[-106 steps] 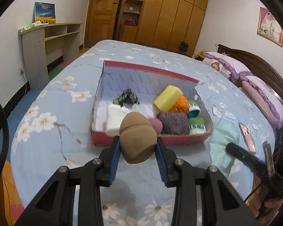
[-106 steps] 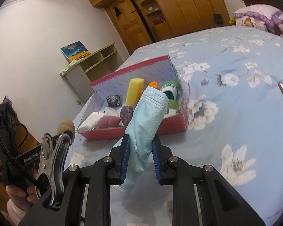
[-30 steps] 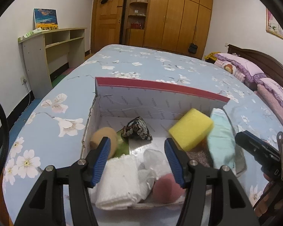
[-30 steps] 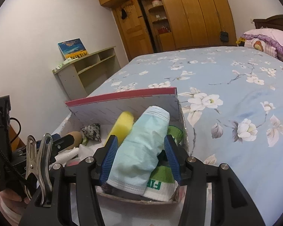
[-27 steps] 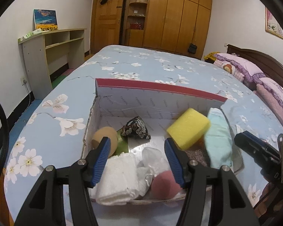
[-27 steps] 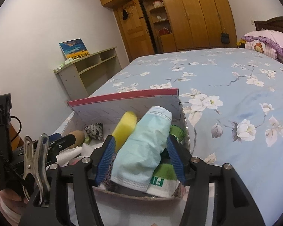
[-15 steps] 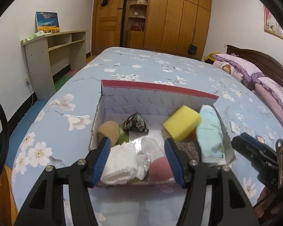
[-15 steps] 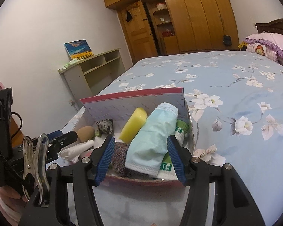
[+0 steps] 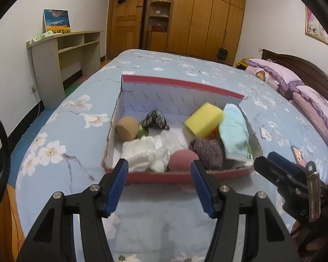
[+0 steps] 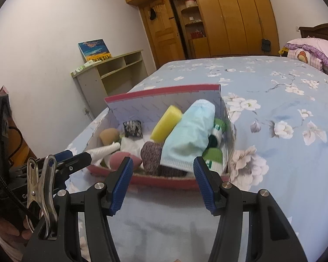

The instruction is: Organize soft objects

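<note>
Nearest each camera, the left gripper (image 9: 159, 185) and the right gripper (image 10: 163, 181) hang above the blue flowered bedspread (image 9: 61, 174), their blue-padded fingers (image 9: 117, 187) spread wide with nothing between them. The right gripper's jaws have just been opening and are empty.

Just beyond the fingertips sits the shallow red-edged cardboard box (image 9: 164, 178) on the bed. Along its near side lie a folded white towel (image 9: 138, 154), a round pink sponge puff (image 9: 182, 162) and a purple-grey knitted piece (image 9: 208, 152). Over the right end a pale blue cloth (image 10: 189, 135) rests on green-and-white rolled socks (image 10: 214, 158), leaning against the box's right wall. A yellow rectangular foam sponge (image 9: 204, 122) lies beside it, tilted. At the left end sit a tan rounded sponge (image 9: 127, 128) and a black-and-white patterned pouch (image 9: 155, 120), near the back wall.

Farther off, a phone with a pink edge (image 9: 297, 156) lies on the bedspread to the right. Purple frilled pillows (image 9: 271, 71) lie at the headboard, a pale shelf unit (image 9: 63, 54) stands by the left wall, and a wooden wardrobe (image 9: 203, 19) fills the far wall.
</note>
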Demonstrator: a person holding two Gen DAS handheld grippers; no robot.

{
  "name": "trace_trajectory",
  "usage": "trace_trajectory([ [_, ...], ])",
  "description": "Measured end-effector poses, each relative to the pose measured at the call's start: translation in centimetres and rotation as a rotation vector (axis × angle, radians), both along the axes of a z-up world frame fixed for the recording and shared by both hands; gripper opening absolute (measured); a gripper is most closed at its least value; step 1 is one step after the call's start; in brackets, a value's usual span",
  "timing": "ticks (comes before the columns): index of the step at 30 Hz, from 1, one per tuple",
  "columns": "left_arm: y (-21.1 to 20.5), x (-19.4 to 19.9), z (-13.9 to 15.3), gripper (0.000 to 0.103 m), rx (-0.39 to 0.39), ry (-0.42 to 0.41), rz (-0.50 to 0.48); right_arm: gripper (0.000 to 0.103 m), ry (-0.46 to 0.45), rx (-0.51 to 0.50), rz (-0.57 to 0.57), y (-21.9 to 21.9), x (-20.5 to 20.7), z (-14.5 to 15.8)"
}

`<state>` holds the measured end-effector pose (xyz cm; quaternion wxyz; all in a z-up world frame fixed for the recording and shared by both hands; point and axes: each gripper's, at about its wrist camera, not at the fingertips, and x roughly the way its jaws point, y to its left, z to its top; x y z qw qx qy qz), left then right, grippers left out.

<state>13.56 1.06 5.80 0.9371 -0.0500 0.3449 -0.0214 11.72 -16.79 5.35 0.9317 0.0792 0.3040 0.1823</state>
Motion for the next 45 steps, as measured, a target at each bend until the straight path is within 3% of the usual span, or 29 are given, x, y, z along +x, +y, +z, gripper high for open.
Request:
trace_trajectory([
  [12,-0.7,-1.4,-2.7,0.062,0.004,0.055,-0.016,0.058,0.033,-0.067,-0.02,0.9,-1.4,-2.1],
  [31,-0.4,0.5,-7.7,0.062,0.029,0.163,0.01,0.058,0.164,-0.126,-0.076,1.5,0.0,-6.7],
  [45,-0.6,0.6,-8.8,0.063,0.044,0.167,0.012,0.058,0.186,-0.169,-0.097,2.0,0.4,-8.0],
])
